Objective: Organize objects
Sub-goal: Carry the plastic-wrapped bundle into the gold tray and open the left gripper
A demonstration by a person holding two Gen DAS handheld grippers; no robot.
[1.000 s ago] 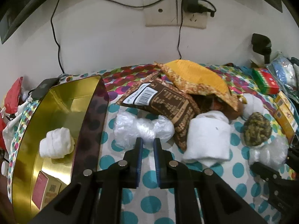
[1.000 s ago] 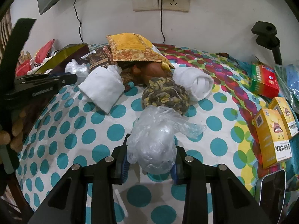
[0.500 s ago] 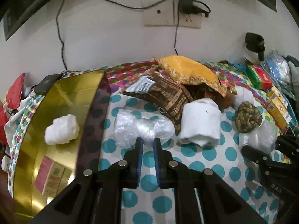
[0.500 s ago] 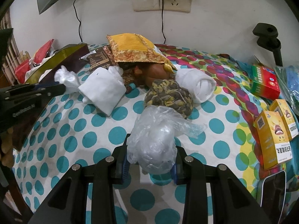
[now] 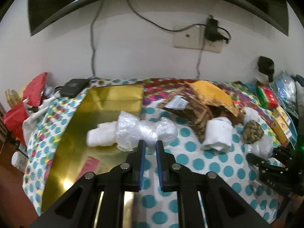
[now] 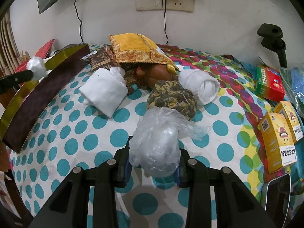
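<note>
My left gripper (image 5: 150, 145) is shut on a clear plastic-wrapped bundle (image 5: 146, 132) and holds it in the air over the right edge of the gold tray (image 5: 112, 102); it also shows in the right wrist view (image 6: 37, 69). A white rolled cloth (image 5: 100, 137) and a pink card (image 5: 89, 164) lie in the tray. My right gripper (image 6: 152, 161) is shut on another plastic-wrapped bundle (image 6: 157, 144), low over the dotted tablecloth (image 6: 79, 133).
On the table are a white rolled towel (image 6: 103, 92), a second white roll (image 6: 202, 86), a brown-yellow woven ball (image 6: 172, 97), a yellow packet (image 6: 136, 49), a brown snack bag (image 6: 100, 58), yellow boxes (image 6: 275, 140) and a red-green box (image 6: 269, 82). Red bags (image 5: 28, 98) lie at the left.
My left gripper has closed on the plastic bundle, lifted it off the table and carried it left over the gold tray. My right gripper has stayed shut on its bundle.
</note>
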